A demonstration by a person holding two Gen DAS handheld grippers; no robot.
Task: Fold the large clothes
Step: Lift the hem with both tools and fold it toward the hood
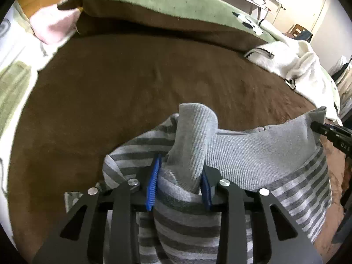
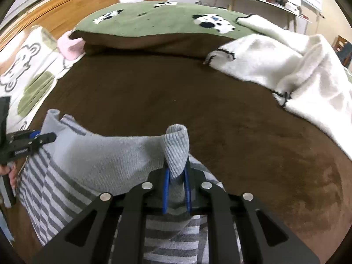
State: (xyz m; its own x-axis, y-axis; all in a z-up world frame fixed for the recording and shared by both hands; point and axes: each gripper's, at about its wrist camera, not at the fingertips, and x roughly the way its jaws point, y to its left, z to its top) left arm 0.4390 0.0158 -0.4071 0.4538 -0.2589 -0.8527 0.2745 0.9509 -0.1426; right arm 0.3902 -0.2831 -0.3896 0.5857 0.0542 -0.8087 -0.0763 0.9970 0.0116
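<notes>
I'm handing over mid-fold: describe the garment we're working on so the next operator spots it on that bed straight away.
Start from the brown bedspread covering the bed. At its near edge lies the grey striped top, its plain ribbed band pinched at one end by the left tongs and at the other by the right tongs. Unlike the fluffy white blanket and the green quilt behind it, it has dark and light grey stripes.

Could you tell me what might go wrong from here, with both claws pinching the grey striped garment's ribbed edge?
1. The right claw grips only a narrow fold of the striped garment; it may slip out when lifted.
2. The left claw holds a thicker bunch, so layers could fold unevenly.
3. The white blanket lies nearby on the brown bedcover; a wide swing could snag it.
</notes>
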